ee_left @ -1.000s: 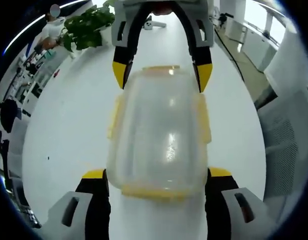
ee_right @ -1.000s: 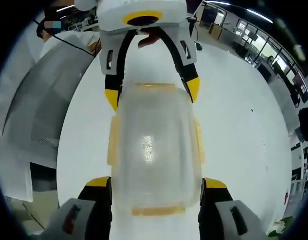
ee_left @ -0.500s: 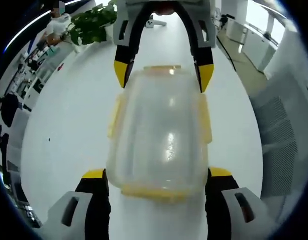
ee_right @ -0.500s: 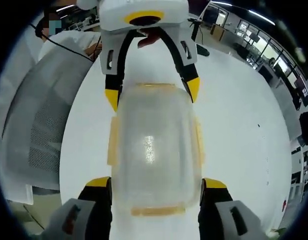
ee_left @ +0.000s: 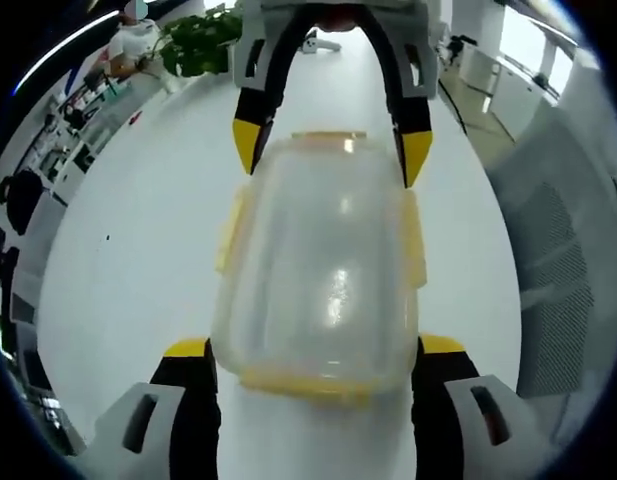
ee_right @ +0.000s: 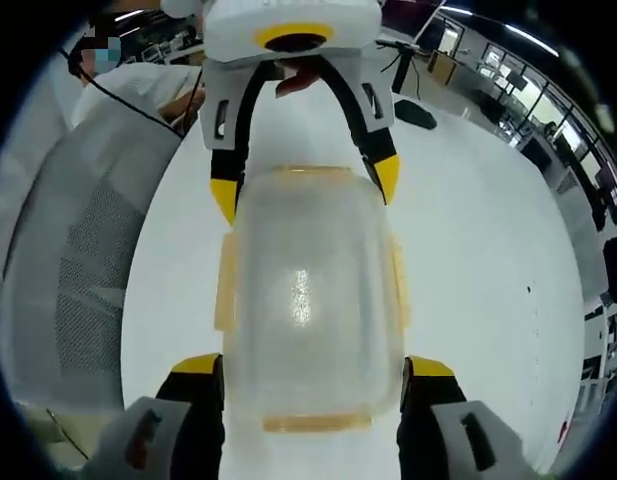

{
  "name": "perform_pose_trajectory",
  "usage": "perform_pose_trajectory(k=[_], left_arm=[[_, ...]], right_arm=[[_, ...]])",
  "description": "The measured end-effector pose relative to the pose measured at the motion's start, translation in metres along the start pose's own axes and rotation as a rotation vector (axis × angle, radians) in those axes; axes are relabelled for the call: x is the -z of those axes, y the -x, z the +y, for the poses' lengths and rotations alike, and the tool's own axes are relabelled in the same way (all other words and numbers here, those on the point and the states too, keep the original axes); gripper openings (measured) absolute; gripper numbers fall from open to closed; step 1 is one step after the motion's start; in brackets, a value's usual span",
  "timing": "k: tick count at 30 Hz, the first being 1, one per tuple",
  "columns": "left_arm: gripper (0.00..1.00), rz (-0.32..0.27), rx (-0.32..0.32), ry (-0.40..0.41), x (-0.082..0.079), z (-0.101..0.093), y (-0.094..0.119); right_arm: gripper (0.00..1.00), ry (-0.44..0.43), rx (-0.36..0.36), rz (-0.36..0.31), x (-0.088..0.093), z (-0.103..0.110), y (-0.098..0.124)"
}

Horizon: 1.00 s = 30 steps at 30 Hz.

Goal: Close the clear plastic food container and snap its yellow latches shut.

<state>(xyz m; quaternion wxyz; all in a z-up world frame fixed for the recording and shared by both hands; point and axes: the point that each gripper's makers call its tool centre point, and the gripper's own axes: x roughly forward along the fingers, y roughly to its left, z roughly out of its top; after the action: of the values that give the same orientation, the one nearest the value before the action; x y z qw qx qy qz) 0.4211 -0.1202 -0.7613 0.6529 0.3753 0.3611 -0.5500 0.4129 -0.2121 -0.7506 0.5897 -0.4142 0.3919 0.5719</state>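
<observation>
Container (ee_left: 323, 270) sits on the white worktop (ee_left: 138, 250), lid on, held end to end between the two grippers. In the left gripper view, the left gripper (ee_left: 315, 352) straddles the near end, its fingers (ee_left: 188, 350) spread wide and close against the container's corners; the right gripper (ee_left: 330, 150) reaches in from the far end, yellow tips at the far corners. The right gripper view gives the mirror of this. Whether either pair actually presses the walls cannot be told.

Progress — the lid looks seated, so closing seems done. Yellow latches (ee_right: 228, 280) on the long sides appear flared outward rather than folded flat; end latches (ee_right: 313, 420) also visible, state unclear. Judged remaining: snapping the latches shut.
</observation>
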Motion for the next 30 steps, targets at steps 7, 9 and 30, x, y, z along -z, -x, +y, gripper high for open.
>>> perform_pose_trajectory(k=[7,9,30], left_arm=[[0.78,0.003,-0.006,0.02,0.019,0.007,0.007],[0.78,0.005,-0.007,0.022,0.021,0.008,0.007],[0.81,0.002,-0.022,0.022,0.028,0.048,0.002]], right_arm=[[0.71,0.001,0.004,-0.013,-0.02,-0.004,-0.008],[0.71,0.0,0.003,-0.019,-0.022,-0.005,-0.008],[0.71,0.003,-0.003,-0.046,-0.03,-0.044,-0.013]])
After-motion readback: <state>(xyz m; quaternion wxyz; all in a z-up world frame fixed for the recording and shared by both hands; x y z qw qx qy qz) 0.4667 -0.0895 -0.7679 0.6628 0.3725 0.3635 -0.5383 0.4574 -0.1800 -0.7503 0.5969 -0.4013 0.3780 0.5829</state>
